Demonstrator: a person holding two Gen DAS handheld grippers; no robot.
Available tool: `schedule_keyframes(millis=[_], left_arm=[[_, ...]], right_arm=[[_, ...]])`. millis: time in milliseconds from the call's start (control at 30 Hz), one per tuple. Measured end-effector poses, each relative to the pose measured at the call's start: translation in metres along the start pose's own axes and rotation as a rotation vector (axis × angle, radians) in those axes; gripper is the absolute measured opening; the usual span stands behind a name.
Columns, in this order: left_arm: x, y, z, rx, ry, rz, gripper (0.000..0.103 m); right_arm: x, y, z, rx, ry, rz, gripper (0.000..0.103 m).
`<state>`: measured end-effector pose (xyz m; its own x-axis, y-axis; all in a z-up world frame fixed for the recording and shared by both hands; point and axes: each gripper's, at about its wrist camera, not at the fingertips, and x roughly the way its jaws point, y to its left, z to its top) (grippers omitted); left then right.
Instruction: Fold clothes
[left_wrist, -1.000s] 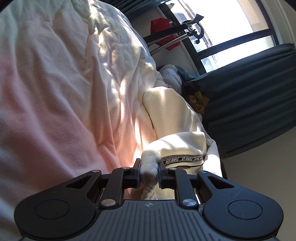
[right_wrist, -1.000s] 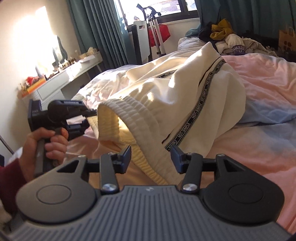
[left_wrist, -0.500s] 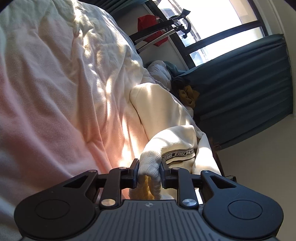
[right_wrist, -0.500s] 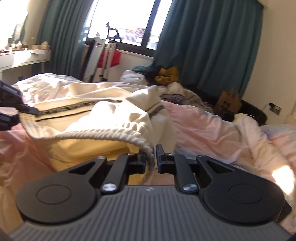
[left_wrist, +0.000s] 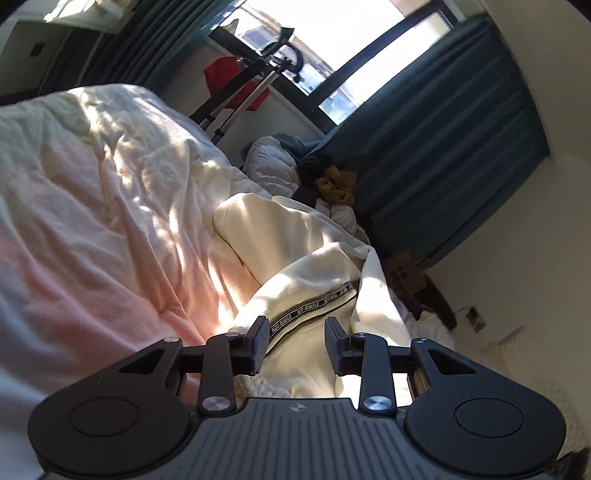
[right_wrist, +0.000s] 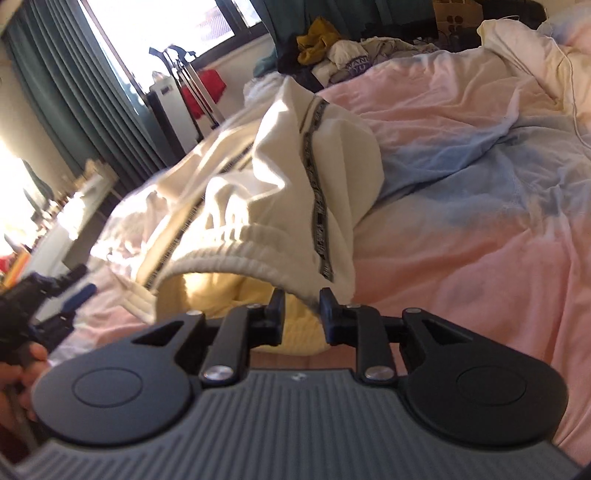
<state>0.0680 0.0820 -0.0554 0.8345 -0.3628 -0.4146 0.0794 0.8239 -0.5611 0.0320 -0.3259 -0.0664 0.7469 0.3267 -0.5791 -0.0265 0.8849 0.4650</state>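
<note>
Both grippers have just been opening: left gripper (left_wrist: 295, 345) had the ribbed waistband (right_wrist: 236, 254) pinched a sec ago, now its fingers (left_wrist: 258, 341) sit apart w/ the cream sweatpants (left_wrist: 295, 258) loose between them. Right gripper (right_wrist: 301, 317) fingers are apart too, the waistband edge between them but prob not pinched, so looks like a regrip before any fold. Pants lie rumpled on the pink-and-blue bed (right_wrist: 461, 240), teal curtains (left_wrist: 443, 147) by a sunny window (left_wrist: 351, 48), clothes pile (right_wrist: 332, 48) behind.

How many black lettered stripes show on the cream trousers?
2 in the right wrist view: one stripe down the cream trousers' right side, another stripe at left; folds may hide more.
</note>
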Motion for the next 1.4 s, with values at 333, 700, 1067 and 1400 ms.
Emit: schedule_keyframes(millis=[333, 700, 1067, 1400], left_arm=[[0.073, -0.057, -0.049, 0.660, 0.132, 0.225, 0.049], [0.117, -0.035, -0.049, 0.760, 0.293, 0.119, 0.050], [0.117, -0.031, -0.045, 0.742, 0.277, 0.082, 0.053], [0.110, -0.040, -0.048, 0.757, 0.249, 0.116, 0.054]], right_arm=[[-0.005, -0.021, 0.014, 0.146, -0.096, 0.096, 0.053], [0.070, -0.012, 0.037, 0.069, 0.050, 0.161, 0.067], [0.084, 0.005, 0.023, -0.029, 0.102, 0.188, 0.067], [0.069, -0.044, 0.025, 0.257, 0.010, 0.078, 0.068]])
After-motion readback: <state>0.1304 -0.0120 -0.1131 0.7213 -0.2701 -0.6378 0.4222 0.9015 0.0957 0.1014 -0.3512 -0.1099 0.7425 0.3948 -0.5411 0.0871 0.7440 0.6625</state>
